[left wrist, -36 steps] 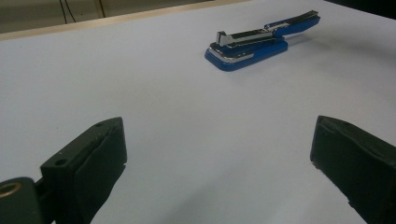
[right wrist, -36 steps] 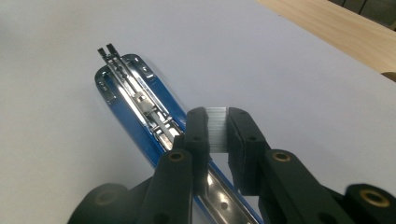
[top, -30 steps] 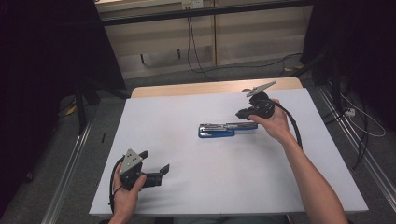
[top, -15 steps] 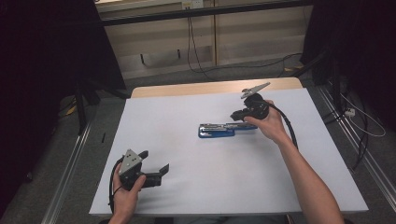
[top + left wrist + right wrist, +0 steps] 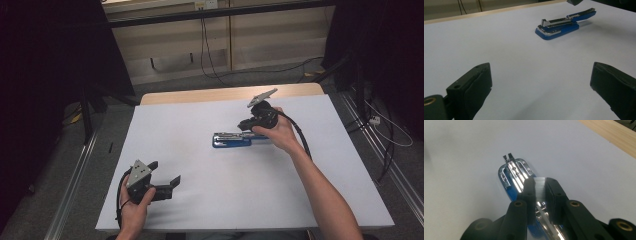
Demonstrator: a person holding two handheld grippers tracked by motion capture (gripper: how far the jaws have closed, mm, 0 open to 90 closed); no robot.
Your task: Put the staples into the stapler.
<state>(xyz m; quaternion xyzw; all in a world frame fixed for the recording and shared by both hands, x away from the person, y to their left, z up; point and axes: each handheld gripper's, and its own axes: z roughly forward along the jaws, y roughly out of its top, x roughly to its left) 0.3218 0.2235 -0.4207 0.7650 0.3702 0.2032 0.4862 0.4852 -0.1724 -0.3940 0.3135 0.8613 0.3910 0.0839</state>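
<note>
Near edge of worktop (image 5: 210, 200), well short of the stapler (image 5: 232, 139): left claw (image 5: 162, 180) in the person's left hand (image 5: 134, 202), jaws spread wide, nothing between them, black body lying low over the white sheet, grey plate on top. Left gripper view: both black jaws at the bottom corners, far apart, bare white surface between, stapler (image 5: 564, 25) farther out and to the right of centre.

Mid worktop: blue stapler w/ chrome top, lying flat on the white sheet, long axis running left-right in the high view. Magazine looks open, chrome rail exposed along the top.

At the stapler's right end: right claw (image 5: 248, 125) in the right hand (image 5: 277, 134), cable trailing back along the forearm. Right gripper view: right claw (image 5: 540, 185) jaws close together, pinching a strip of staples (image 5: 539, 187), pads on both sides of the strip, held just above the stapler (image 5: 510, 173) rail. Stapler nose points away from the cam there; blue base visible under the chrome.

Beyond the stapler: bare wood strip of worktop at the far edge, then floor w/ cables.
</note>
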